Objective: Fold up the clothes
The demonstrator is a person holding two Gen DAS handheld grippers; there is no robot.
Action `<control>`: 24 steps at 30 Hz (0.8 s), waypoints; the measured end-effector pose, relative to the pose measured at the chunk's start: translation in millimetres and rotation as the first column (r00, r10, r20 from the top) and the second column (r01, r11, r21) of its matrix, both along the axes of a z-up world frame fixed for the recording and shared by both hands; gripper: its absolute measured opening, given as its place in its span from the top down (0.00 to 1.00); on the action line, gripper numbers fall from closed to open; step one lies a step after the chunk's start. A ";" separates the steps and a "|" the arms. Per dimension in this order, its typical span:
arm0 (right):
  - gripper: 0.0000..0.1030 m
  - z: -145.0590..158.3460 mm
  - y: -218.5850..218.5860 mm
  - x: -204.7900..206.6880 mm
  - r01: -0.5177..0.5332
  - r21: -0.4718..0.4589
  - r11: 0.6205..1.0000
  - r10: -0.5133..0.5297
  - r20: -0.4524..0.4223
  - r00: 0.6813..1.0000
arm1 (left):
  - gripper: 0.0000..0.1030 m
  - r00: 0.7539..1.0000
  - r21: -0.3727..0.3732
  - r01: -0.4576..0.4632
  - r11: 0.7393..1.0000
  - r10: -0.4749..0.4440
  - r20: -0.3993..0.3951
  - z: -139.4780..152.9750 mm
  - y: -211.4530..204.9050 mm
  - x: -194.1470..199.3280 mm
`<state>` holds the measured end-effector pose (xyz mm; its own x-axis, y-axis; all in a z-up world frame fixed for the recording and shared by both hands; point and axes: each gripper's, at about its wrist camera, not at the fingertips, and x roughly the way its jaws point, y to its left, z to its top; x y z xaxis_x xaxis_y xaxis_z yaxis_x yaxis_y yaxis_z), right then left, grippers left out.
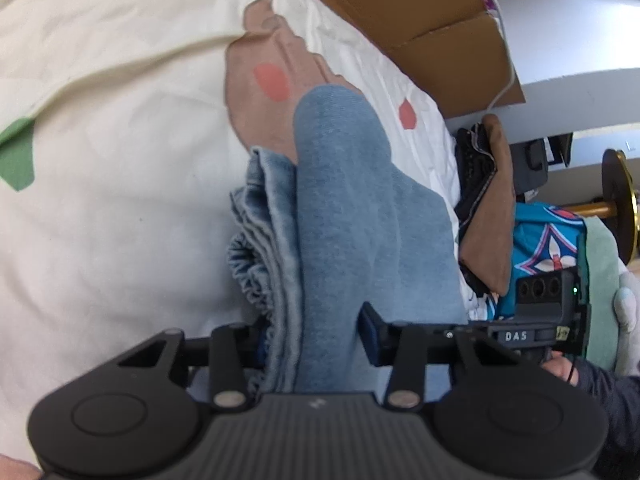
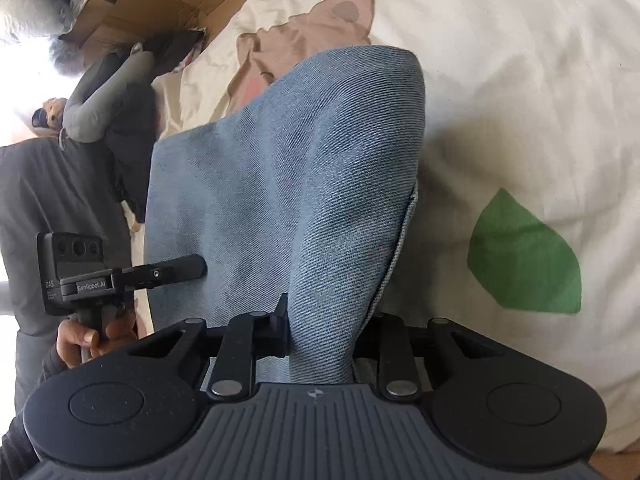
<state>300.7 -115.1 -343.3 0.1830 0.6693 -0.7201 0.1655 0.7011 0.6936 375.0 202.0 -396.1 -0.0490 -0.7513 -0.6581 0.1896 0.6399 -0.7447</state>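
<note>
Left wrist view: my left tongs (image 1: pixel 316 344) were clamped on a bunched fold of the blue denim garment (image 1: pixel 340 216), which ran toward 12 o'clock over the cream bedsheet (image 1: pixel 112 216).
Right wrist view: my right tongs (image 2: pixel 324 336) pinched the same denim (image 2: pixel 280 184); the left tongs (image 2: pixel 176 270) showed at 9 o'clock.

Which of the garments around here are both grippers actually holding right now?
The blue denim piece: it runs up between the fingers of both the left gripper and right gripper. The dark clothes piled at the bed edge lie untouched.
</note>
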 end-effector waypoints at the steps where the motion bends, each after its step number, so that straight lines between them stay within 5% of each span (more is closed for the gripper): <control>1: 0.77 3.8 -0.4 0.6 -0.003 0.001 1.000 0.003 0.000 1.000 | 0.57 1.000 -0.003 0.002 1.000 -0.002 0.004 2.9 1.5 -0.7; 13: 0.77 61.5 -18.6 5.2 -0.043 -0.004 0.999 0.043 0.004 0.999 | 0.58 0.999 0.006 -0.033 0.999 0.033 0.014 51.3 -8.9 -10.9; 24: 0.77 159.3 -77.7 -23.9 -0.042 0.006 0.999 0.042 0.072 0.997 | 0.58 0.998 0.012 -0.026 1.000 0.026 0.063 150.1 -67.2 -35.8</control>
<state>276.8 -192.8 -184.0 0.2055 0.6829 -0.7010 0.0857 0.7010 0.7080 339.2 134.8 -246.0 0.0123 -0.7430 -0.6692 0.2191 0.6550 -0.7232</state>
